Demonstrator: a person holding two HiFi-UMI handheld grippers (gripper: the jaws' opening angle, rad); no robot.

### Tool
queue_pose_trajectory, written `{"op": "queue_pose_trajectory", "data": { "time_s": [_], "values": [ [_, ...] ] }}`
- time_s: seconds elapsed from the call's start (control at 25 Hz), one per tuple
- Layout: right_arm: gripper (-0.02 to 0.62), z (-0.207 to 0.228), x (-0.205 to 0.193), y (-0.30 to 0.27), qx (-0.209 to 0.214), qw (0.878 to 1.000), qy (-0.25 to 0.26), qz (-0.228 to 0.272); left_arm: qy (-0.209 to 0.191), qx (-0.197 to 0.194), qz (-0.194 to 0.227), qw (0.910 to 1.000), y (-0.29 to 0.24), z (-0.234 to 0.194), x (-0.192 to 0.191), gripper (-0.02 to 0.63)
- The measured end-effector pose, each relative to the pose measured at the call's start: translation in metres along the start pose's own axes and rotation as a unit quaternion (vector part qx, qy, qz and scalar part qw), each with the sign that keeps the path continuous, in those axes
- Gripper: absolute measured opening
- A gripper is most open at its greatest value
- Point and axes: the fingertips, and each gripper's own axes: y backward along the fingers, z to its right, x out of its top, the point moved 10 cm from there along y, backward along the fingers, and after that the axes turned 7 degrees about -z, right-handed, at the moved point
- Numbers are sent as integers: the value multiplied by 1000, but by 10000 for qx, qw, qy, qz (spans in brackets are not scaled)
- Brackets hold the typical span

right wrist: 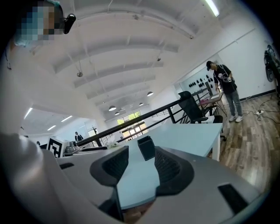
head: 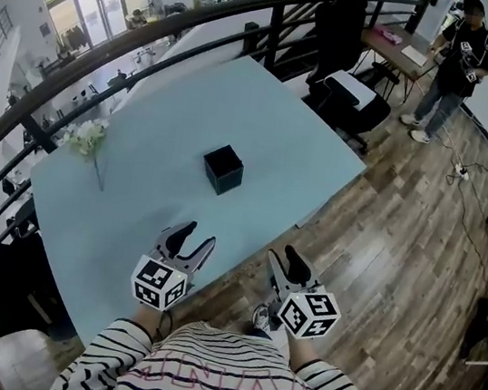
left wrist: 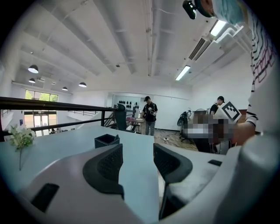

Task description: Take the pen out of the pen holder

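Closest to me, my left gripper hangs over the near edge of the pale blue table, its jaws spread apart with nothing but bare tabletop between them. My right gripper sits just beside it, off the table's edge and over the wooden floor, and it is likewise released and empty. Further along the table, well apart from both claws, stands the black square pen holder, upright and alone near the middle. Both gripper views line up on it between the jaws. I cannot clearly make out the pen. The holder's inside reads dark from above, and only a small dark nub at its rim in the left gripper view hints at one. Beyond it, a white flower sprig lies near the far left edge, then the black railing, and a person stands far off. By my judgement nothing is done: the reach, grasp and lift all remain.
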Motion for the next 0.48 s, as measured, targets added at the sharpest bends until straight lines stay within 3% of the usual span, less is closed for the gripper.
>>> {"op": "queue_pose_trajectory", "data": {
  "time_s": [0.48],
  "values": [
    [193, 84, 48, -30, 964, 9936, 434, -393, 239, 1070, -31, 9940, -56, 24, 24, 196]
  ]
}}
